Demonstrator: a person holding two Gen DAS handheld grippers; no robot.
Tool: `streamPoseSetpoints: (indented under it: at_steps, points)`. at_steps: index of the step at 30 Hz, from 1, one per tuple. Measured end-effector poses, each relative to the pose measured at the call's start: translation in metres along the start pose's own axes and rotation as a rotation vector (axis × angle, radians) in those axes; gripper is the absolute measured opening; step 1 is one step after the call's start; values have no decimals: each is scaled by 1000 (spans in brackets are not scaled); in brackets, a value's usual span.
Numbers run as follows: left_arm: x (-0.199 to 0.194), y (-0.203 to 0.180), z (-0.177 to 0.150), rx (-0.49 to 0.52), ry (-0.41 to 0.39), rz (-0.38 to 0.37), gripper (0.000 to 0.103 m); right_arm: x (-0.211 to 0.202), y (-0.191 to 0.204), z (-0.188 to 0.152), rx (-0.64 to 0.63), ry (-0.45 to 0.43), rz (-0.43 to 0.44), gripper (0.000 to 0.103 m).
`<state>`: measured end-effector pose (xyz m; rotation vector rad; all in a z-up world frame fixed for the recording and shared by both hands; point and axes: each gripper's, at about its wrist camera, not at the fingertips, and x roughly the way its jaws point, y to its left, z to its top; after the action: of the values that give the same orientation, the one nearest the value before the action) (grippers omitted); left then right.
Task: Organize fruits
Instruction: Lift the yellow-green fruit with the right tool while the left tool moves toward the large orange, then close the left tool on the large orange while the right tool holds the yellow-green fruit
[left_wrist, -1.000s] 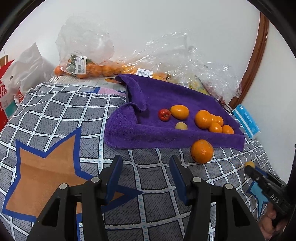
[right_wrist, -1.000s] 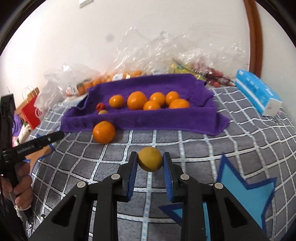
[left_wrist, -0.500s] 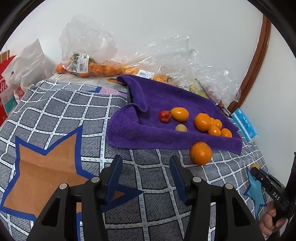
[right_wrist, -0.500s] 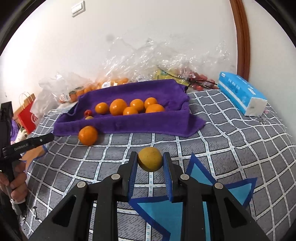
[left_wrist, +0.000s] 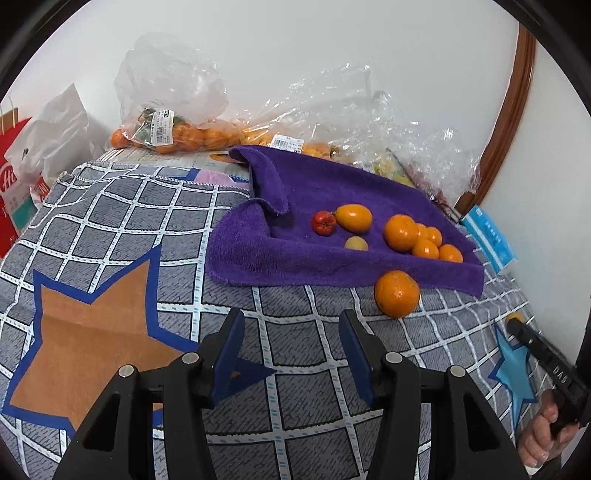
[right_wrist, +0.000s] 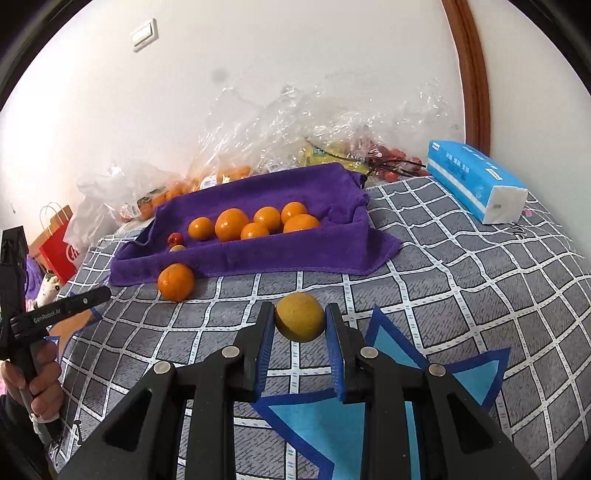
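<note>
Right gripper (right_wrist: 300, 334): jaws clamped on a dull yellow fruit (right_wrist: 300, 322), held up above the grey checked cover (right_wrist: 461, 295) with blue stars, just this side of the purple towel (right_wrist: 295, 254). Left gripper (left_wrist: 291, 350): jaws partly apart, nothing between them, poised over the same checked cover near an orange star. On the purple towel, edges folded up into a shallow nest: a cluster of oranges (right_wrist: 255, 223), a single smaller orange (right_wrist: 201, 229) to their left, then a small red fruit (left_wrist: 324, 222) and a small pale yellow fruit (left_wrist: 356, 243) near the front fold. One loose orange (right_wrist: 176, 282) on the cover, touching the towel's front edge. Behind the towel, against the white wall: crumpled clear plastic bags (right_wrist: 295, 129) with more orange fruit and some red ones. To the right, a blue tissue pack (right_wrist: 476, 181), well apart from the towel. At the far left, a red paper bag (right_wrist: 61, 247). Seen at the edge of each wrist view: the other gripper's handle, gripped by a hand (right_wrist: 37, 380).
</note>
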<state>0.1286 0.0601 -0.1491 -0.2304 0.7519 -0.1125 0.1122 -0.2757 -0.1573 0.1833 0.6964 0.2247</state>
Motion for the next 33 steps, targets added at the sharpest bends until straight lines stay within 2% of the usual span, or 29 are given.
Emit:
streamPoseSetpoints:
  at_steps: [4,7,9,16,23,28,30,32,33]
  points:
    - [0,-12,-4,34,36,10,51,-1,-2,0,14,-2,2,27]
    - [-2,-18,-5,12,63,-57,51,-1,-1,0,12,-1,-1,27]
    - [1,-25,-4,11,100,-75,51,-1,-1,0,12,-3,-2,28]
    - [18,-62,2,115,132,-50,51,-2,-9,-1,56,-7,17,28]
    - [49,-73,5,125,183,-6,51,-2,-13,-1,80,-3,36,28]
    - [47,-74,0,132,144,-6,51,1,-15,-1,96,6,54,28]
    - [48,-77,-1,150,141,1,53,2,-14,-1,91,8,59,28]
    - [50,-80,-1,168,154,-18,66,2,-14,-1,90,9,64,28]
    - [51,-82,0,178,161,-19,68,3,-14,-1,91,11,66,28]
